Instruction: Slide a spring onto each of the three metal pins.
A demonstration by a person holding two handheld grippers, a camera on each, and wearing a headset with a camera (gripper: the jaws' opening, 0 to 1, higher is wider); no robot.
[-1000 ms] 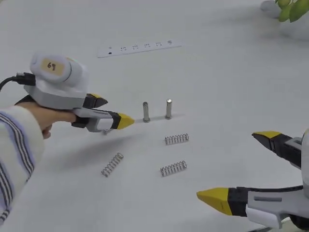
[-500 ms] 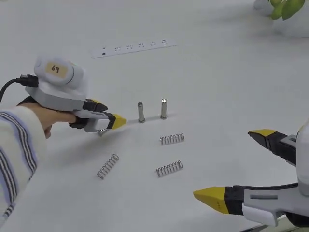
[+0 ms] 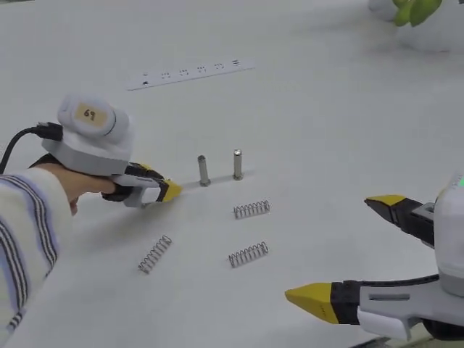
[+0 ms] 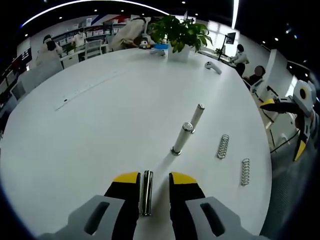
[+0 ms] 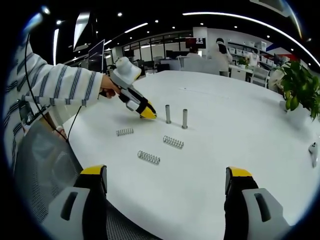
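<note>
Two metal pins stand upright side by side on the white table [image 3: 326, 123], the left pin [image 3: 204, 170] [image 4: 181, 140] and the right pin [image 3: 237, 164] [image 4: 196, 116]. A third pin [image 4: 146, 192] lies flat between the jaws of my left gripper [image 4: 154, 178] [image 3: 163, 183], which are a narrow gap apart with space beside the pin. Three springs lie loose: one [image 3: 251, 209] just below the pins, one [image 3: 249, 254] nearer me, one [image 3: 154, 254] to the left. My right gripper [image 3: 344, 250] [image 5: 166, 174] hovers wide open and holds nothing at the lower right.
A white power strip [image 3: 190, 70] lies at the far side of the table. A potted plant [image 3: 413, 11] stands at the far right corner. A small white object [image 4: 212, 67] rests near the plant. People and desks are in the room behind.
The left gripper's jaws have narrowed around the lying pin and it has drawn slightly back from the upright pins. The head camera has shifted, and the right gripper has stayed open.
</note>
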